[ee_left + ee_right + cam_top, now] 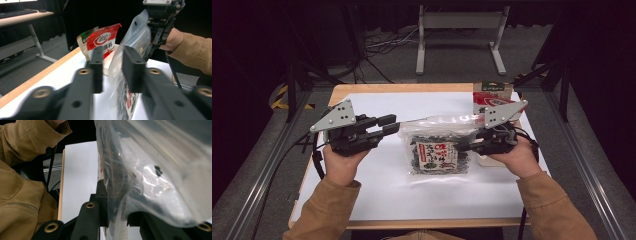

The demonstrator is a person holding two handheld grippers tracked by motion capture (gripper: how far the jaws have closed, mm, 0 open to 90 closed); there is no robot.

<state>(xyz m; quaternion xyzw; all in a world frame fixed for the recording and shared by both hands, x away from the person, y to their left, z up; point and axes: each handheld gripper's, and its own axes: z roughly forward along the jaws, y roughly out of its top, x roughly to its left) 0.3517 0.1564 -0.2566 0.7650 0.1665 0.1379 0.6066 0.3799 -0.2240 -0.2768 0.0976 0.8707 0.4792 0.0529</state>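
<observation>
A lab or test studio: black curtains (257, 40) all around, an aluminium frame (272, 155) beside the counter (377, 185), loose cables (382, 42) on grey carpet, and a desk (22, 18) with keyboard (15, 13).

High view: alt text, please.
A clear bag of dark dried food is held above a white table, the right gripper clamped on its edge, the left gripper open at its top left corner.

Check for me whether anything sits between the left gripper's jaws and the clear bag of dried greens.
Nothing visible does. In the left gripper view, the clear bag already hangs in the gap of the left gripper, its film against one jaw, the jaws apart. The right gripper clamps the bag's far side. The red packet stands well behind.
</observation>
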